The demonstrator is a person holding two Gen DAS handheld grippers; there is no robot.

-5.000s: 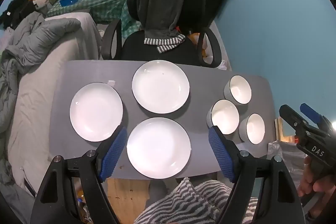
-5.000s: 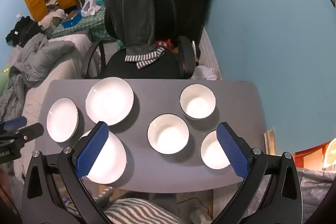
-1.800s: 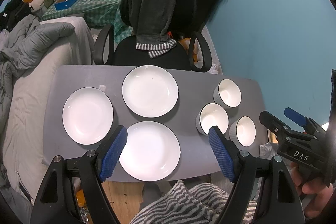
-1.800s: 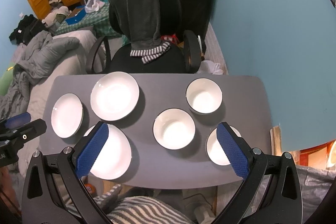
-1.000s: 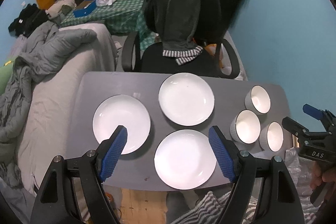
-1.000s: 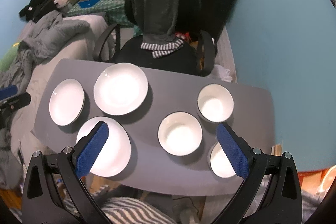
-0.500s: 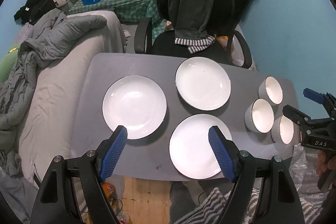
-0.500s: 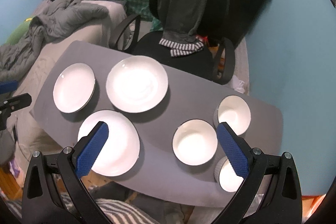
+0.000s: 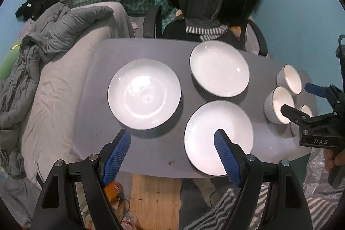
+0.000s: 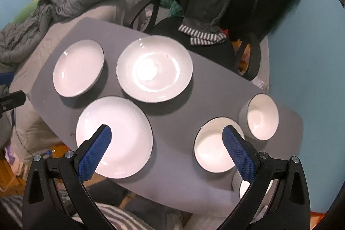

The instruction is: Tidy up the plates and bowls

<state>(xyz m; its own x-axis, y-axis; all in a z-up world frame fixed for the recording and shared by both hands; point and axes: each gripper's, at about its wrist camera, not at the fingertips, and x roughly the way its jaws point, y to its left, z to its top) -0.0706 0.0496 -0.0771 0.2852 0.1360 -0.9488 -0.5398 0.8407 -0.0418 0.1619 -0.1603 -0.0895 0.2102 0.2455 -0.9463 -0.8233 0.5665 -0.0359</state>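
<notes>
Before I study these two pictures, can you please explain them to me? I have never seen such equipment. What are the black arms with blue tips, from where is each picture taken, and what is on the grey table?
There is no robot here. A person holds a hand tool in each hand, and each tool has two black fingers with blue pads and a small wide-angle camera looking forward along them. One picture comes from the left gripper, the other from the right gripper. Both grippers are open, hold nothing and hang above the grey table. On it lie three white plates: the left plate, the far plate and the near plate. Further to the right stand three white bowls: the far bowl, the middle bowl and the near bowl, mostly hidden. Nothing is stacked yet.
</notes>
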